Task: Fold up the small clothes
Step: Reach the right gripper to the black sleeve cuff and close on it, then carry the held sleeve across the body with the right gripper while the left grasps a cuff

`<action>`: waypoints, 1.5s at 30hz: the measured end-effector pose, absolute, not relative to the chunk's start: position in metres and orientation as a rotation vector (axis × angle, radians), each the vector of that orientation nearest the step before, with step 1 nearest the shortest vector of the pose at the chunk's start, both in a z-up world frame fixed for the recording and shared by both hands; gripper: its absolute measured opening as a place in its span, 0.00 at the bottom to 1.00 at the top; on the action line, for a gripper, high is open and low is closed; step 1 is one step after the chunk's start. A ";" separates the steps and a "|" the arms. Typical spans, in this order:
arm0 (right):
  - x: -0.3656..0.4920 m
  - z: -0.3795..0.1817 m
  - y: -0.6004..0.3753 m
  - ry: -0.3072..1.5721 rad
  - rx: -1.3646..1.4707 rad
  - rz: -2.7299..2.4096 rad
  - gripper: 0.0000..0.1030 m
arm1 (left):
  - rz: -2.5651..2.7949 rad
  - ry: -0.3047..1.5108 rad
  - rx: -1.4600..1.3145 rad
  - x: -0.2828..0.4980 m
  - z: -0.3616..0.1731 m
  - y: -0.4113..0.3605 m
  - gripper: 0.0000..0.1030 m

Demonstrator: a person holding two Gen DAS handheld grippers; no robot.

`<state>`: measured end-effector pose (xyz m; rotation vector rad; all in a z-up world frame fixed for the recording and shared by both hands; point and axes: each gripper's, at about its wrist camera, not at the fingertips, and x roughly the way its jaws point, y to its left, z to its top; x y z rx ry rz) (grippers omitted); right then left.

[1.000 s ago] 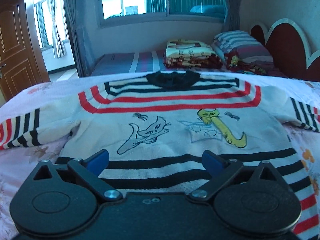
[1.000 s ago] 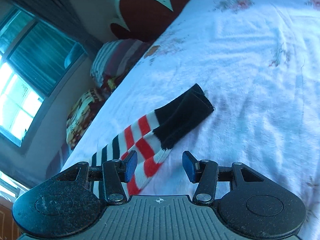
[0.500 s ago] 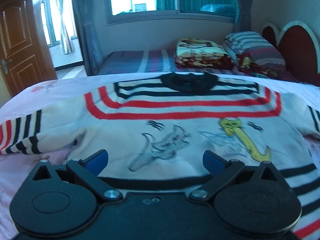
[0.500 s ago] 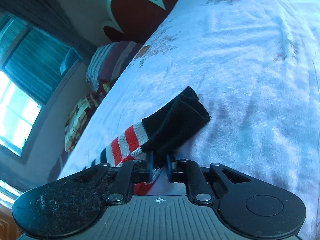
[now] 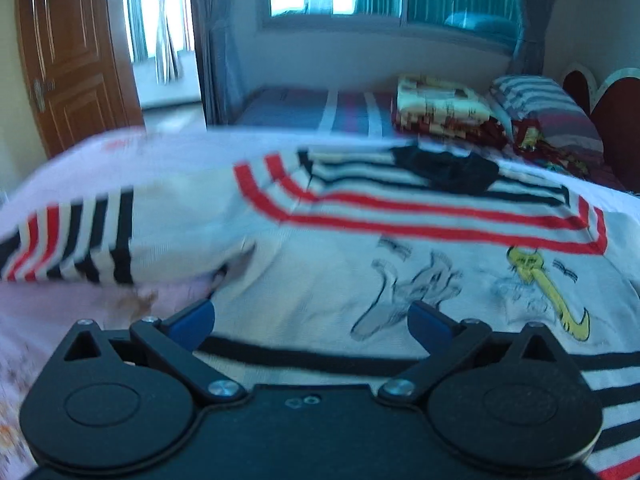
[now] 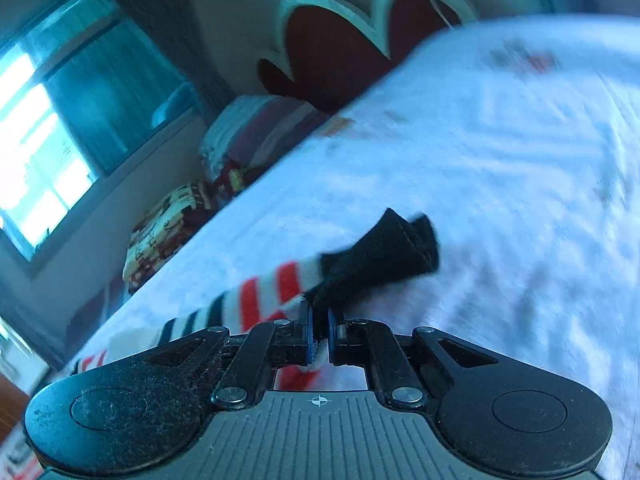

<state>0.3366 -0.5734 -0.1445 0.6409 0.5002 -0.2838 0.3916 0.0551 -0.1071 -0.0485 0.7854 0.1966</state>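
Note:
A small white sweater (image 5: 360, 264) with red and black stripes and cat drawings lies flat on the bed, black collar (image 5: 448, 170) at the far side. My left gripper (image 5: 310, 320) hovers open over its lower left part, nothing between the blue pads. The sweater's left sleeve (image 5: 80, 236) stretches out to the left. In the right wrist view, my right gripper (image 6: 319, 334) is shut on the right sleeve (image 6: 280, 292) just behind its black cuff (image 6: 384, 252), which is lifted off the sheet and bunched.
The white flowered bedsheet (image 6: 500, 168) spreads to the right of the sleeve. A second bed (image 5: 320, 110) with a folded patterned blanket (image 5: 440, 100) and a striped pillow (image 5: 540, 100) stands beyond. A red headboard (image 6: 340, 40), a window and a brown door (image 5: 68, 60) ring the room.
The right gripper closed on the sleeve by the black cuff and raised it, rolling as it went. The left gripper slid left across the sweater toward the left sleeve, still open.

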 end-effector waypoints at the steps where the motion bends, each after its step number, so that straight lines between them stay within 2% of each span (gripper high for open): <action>1: 0.340 -0.136 -0.563 0.488 0.590 -0.258 0.06 | 0.202 0.817 -0.033 0.393 -0.111 0.059 0.99; 5: 0.362 -0.108 -0.507 0.480 0.469 -0.111 0.06 | 0.193 0.852 0.049 0.382 -0.120 0.069 0.99; 10: 0.385 -0.089 -0.419 0.512 0.397 0.086 0.06 | 0.195 0.833 -0.010 0.366 -0.118 0.095 0.99; 12: 0.390 -0.087 -0.378 0.546 0.367 0.161 0.06 | 0.191 0.834 -0.042 0.365 -0.118 0.106 0.94; 15: 0.389 -0.088 -0.319 0.591 0.345 0.275 0.06 | 0.158 0.851 -0.051 0.370 -0.119 0.116 0.90; 19: 0.393 -0.102 -0.243 0.647 0.283 0.395 0.06 | 0.133 0.820 -0.057 0.366 -0.112 0.126 0.91; 28: 0.398 -0.141 -0.143 0.730 0.237 0.540 0.06 | 0.136 0.746 -0.146 0.357 -0.095 0.164 0.90; 30: 0.394 -0.144 -0.130 0.729 0.227 0.551 0.19 | 0.125 0.739 -0.162 0.358 -0.093 0.167 0.90; 31: 0.387 -0.141 -0.126 0.716 0.226 0.570 0.40 | 0.119 0.735 -0.171 0.359 -0.092 0.167 0.90; 32: 0.384 -0.139 -0.125 0.705 0.231 0.592 0.45 | 0.112 0.730 -0.181 0.360 -0.091 0.167 0.90; 35: 0.366 -0.125 -0.134 0.629 0.227 0.556 0.45 | 0.069 0.721 -0.224 0.369 -0.089 0.161 0.90; 37: 0.359 -0.119 -0.151 0.606 0.275 0.499 0.45 | 0.002 0.724 -0.276 0.381 -0.090 0.152 0.87; 38: 0.357 -0.118 -0.162 0.596 0.312 0.476 0.45 | -0.038 0.723 -0.301 0.388 -0.092 0.145 0.78; 39: 0.354 -0.116 -0.175 0.590 0.348 0.451 0.45 | -0.088 0.725 -0.328 0.397 -0.094 0.137 0.65; 40: 0.351 -0.115 -0.185 0.586 0.379 0.428 0.45 | -0.136 0.735 -0.357 0.407 -0.098 0.129 0.61; 45: 0.332 -0.104 -0.234 0.565 0.468 0.349 0.45 | -0.278 0.820 -0.523 0.458 -0.130 0.096 0.60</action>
